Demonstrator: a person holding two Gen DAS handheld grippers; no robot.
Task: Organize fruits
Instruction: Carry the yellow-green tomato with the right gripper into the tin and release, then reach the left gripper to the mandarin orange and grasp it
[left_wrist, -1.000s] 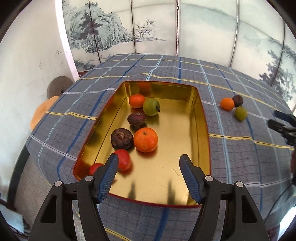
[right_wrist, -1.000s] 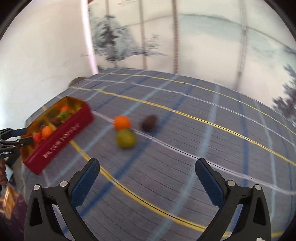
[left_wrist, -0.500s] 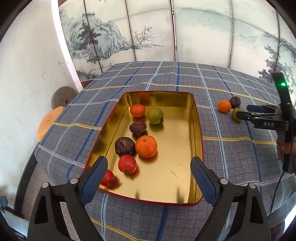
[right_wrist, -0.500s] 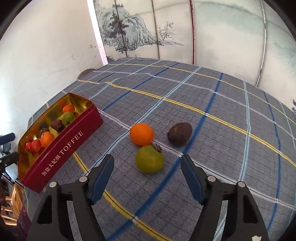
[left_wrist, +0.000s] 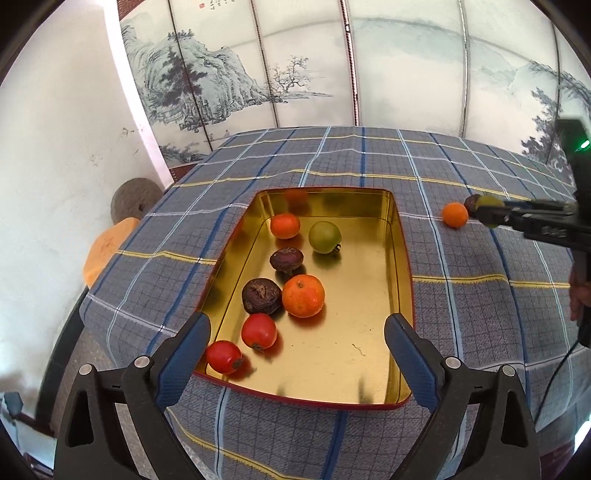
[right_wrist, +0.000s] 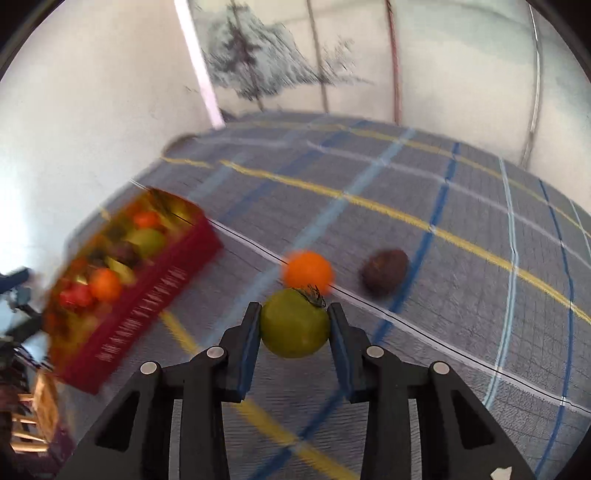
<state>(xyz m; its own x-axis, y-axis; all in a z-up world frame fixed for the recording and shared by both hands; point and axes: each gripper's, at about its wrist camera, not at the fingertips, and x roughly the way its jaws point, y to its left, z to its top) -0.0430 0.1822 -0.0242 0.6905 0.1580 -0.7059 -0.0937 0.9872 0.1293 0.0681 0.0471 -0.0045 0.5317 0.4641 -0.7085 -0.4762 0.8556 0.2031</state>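
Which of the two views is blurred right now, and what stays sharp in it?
Right wrist view: motion blur smears the red tin, the checked cloth and the loose orange; only the right gripper and its green fruit stay sharp. Left wrist view: crisp, with reflections in the gold tin.

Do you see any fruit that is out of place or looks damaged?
Yes. An orange and a dark wrinkled fruit lie on the tablecloth, outside the tin. The right gripper is shut on a green fruit. Nothing looks spilled.
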